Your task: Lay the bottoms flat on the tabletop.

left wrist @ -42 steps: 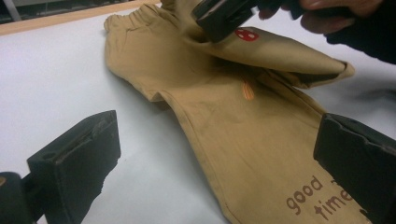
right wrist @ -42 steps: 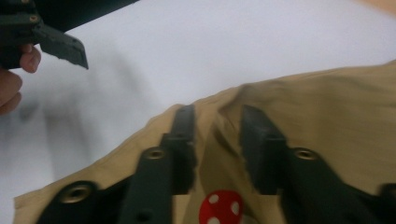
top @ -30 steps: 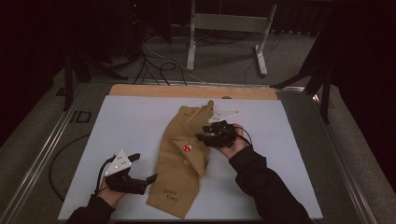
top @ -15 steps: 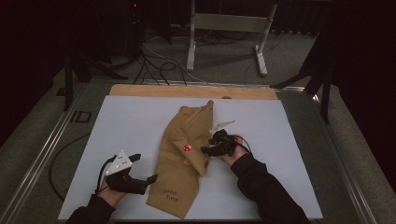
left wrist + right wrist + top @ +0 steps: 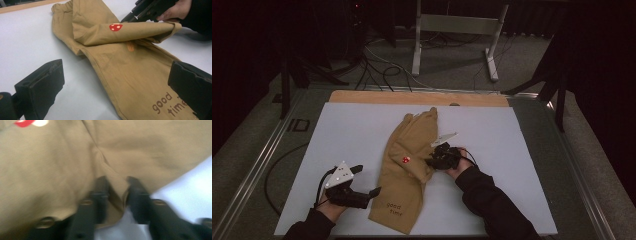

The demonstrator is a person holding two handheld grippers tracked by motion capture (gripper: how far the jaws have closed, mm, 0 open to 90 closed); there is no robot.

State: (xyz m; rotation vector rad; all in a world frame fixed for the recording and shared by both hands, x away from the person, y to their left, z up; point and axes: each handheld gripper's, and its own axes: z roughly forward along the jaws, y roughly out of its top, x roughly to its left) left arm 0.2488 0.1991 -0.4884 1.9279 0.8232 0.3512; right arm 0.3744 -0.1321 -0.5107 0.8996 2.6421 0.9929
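On the white table [image 5: 522, 150], right tongs [image 5: 435, 159] pinch tan trousers [image 5: 407, 175]; left tongs [image 5: 362, 187] gape wide.

High view overhead facing forward, gripper views low and close, all sharing the tan trousers [image 5: 404, 165].

The words "good time" are printed in dark brown letters near the lower end of the tan trousers [image 5: 404, 170], as read in the high view and the left gripper view. "ID" is marked on the grey table frame [image 5: 298, 125] at left.
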